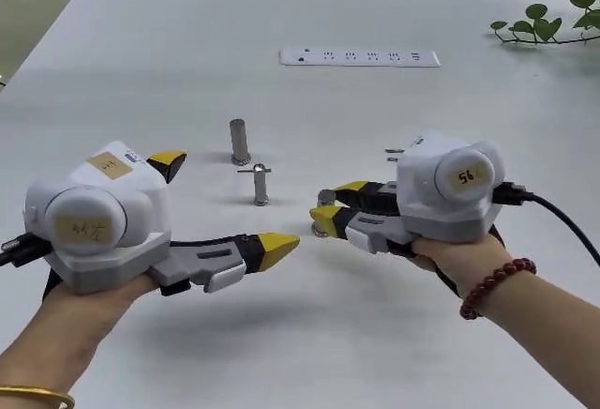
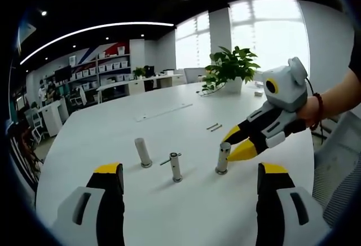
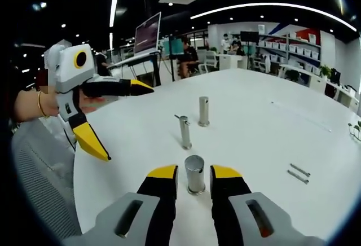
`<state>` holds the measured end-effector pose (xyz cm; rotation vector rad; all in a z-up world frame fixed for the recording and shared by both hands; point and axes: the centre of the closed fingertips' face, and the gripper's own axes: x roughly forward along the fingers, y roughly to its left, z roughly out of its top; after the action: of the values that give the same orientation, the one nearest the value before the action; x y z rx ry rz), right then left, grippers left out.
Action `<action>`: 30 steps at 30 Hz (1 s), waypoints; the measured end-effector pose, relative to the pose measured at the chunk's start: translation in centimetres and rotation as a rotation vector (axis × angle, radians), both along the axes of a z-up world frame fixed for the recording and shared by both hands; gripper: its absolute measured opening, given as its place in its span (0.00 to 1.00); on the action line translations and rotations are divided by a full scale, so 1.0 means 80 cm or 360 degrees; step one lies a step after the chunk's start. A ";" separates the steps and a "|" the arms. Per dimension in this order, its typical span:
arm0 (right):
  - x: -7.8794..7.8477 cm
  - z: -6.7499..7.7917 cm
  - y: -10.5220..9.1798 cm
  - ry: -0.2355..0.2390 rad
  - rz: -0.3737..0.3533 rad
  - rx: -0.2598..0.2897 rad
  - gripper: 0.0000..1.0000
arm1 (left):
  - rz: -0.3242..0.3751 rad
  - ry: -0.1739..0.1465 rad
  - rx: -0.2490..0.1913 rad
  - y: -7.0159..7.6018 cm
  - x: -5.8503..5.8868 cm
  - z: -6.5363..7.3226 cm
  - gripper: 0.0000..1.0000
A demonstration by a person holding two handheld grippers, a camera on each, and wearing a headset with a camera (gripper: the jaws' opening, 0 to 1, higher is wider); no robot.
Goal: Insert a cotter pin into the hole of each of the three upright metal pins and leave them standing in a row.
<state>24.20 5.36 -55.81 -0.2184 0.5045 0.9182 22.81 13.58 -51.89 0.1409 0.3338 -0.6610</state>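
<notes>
Three upright metal pins stand in a row on the white table (image 1: 187,43). The far pin (image 1: 240,141) (image 2: 142,152) (image 3: 203,111) is bare. A cotter pin (image 1: 249,170) crosses the top of the middle pin (image 1: 261,186) (image 2: 176,167) (image 3: 185,132). The near pin (image 3: 195,174) (image 2: 223,158) stands between the jaws of my right gripper (image 3: 195,171) (image 1: 336,202), which sit close on both sides with a thin gap. My left gripper (image 1: 225,203) (image 2: 189,172) hangs wide open and empty, left of the row.
Two loose cotter pins (image 3: 296,172) (image 2: 213,126) (image 1: 394,154) lie on the table beyond the right gripper. A white power strip (image 1: 359,56) lies at the back, and a potted plant (image 1: 555,13) (image 2: 228,68) stands at the far right corner.
</notes>
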 end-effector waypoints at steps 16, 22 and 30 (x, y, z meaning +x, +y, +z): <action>-0.004 0.022 -0.041 0.0043 0.0129 -0.0066 0.27 | 0.0002 0.0007 -0.0010 -0.001 0.000 0.000 0.98; 0.010 0.022 -0.062 0.0095 0.0192 -0.0162 0.26 | -0.0012 -0.0006 -0.0009 -0.004 0.000 0.001 0.98; 0.033 0.014 -0.088 0.0117 0.0235 -0.0318 0.25 | -0.0016 -0.0003 -0.0007 -0.003 0.001 -0.002 0.98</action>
<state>26.87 -1.70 -54.71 -0.4086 0.6554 1.0224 22.90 13.32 -52.04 0.1393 0.3298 -0.6715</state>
